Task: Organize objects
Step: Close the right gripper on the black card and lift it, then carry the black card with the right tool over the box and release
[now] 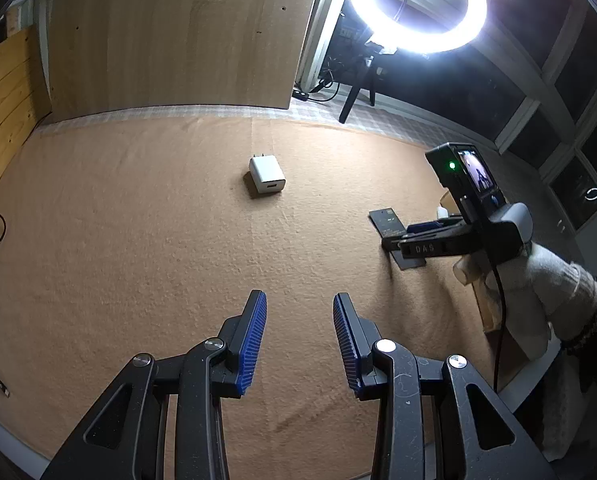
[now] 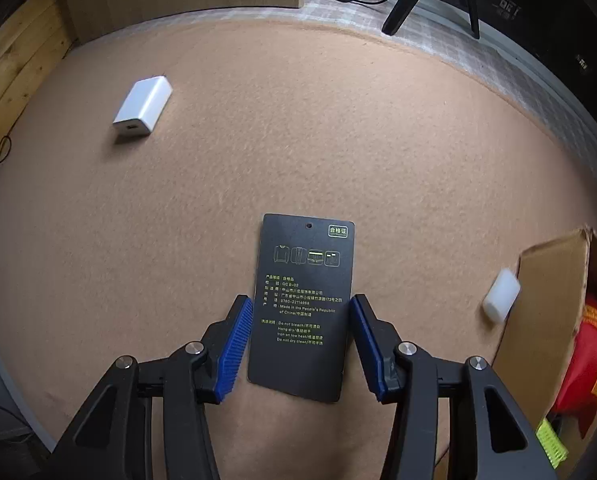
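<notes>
The right gripper (image 2: pixel 301 342) is spread wide, its blue pads on either side of a black garment tag (image 2: pixel 303 308) lying flat on the tan cloth (image 2: pixel 338 140) near its front edge — whether they touch it I cannot tell. The left gripper (image 1: pixel 299 340) hangs spread and empty over the cloth, well apart from the white charger (image 1: pixel 266 177) toward the back edge — a white block (image 2: pixel 500 296) lies just beside the cardboard box (image 2: pixel 550 320) at the right edge.

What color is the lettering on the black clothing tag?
Yellow-green, clearest in the right wrist view: clothing tag.

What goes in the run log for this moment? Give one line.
left tool open, idle | right tool open, straddling black clothing tag | white charger untouched | white eraser beside cardboard box
</notes>
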`<control>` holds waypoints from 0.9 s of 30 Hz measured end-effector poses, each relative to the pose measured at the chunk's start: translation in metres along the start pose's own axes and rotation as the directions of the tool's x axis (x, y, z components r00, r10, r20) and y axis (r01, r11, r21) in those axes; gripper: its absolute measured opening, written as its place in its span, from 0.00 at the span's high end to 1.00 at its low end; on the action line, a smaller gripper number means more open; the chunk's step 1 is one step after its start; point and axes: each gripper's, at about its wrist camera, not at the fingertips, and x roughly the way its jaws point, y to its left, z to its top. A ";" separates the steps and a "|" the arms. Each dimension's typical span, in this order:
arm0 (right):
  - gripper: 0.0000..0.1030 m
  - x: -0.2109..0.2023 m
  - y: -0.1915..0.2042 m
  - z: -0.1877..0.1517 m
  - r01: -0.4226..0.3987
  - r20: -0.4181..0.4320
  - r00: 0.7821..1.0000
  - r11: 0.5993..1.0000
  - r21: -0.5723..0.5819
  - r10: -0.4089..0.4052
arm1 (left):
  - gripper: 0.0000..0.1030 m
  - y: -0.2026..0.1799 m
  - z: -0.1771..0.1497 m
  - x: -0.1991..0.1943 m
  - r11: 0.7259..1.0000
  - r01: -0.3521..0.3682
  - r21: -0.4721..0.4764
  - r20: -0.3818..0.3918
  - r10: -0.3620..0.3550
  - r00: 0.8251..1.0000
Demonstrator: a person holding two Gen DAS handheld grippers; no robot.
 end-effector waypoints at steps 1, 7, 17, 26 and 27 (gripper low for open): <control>0.55 -0.001 0.001 -0.002 -0.003 0.002 1.000 1.000 -0.002 0.003 | 0.64 0.000 0.001 0.000 1.000 0.001 0.001 0.000 -0.001 1.000; 0.55 -0.006 0.003 -0.013 -0.018 0.022 1.000 1.000 0.009 0.018 | 0.64 -0.005 0.002 0.003 1.000 0.009 0.007 -0.007 -0.009 1.000; 0.55 -0.036 -0.012 -0.040 -0.089 0.100 0.992 0.990 0.107 0.078 | 0.64 -0.016 0.006 0.016 0.999 0.024 0.023 -0.028 -0.024 0.999; 0.55 -0.065 -0.033 -0.062 -0.119 0.185 0.979 0.974 0.191 0.083 | 0.64 -0.038 0.012 0.034 0.996 0.066 0.056 -0.046 -0.064 0.997; 0.55 -0.071 -0.037 -0.068 -0.121 0.196 0.977 0.971 0.204 0.080 | 0.64 -0.040 0.013 0.036 0.996 0.071 0.059 -0.047 -0.068 0.997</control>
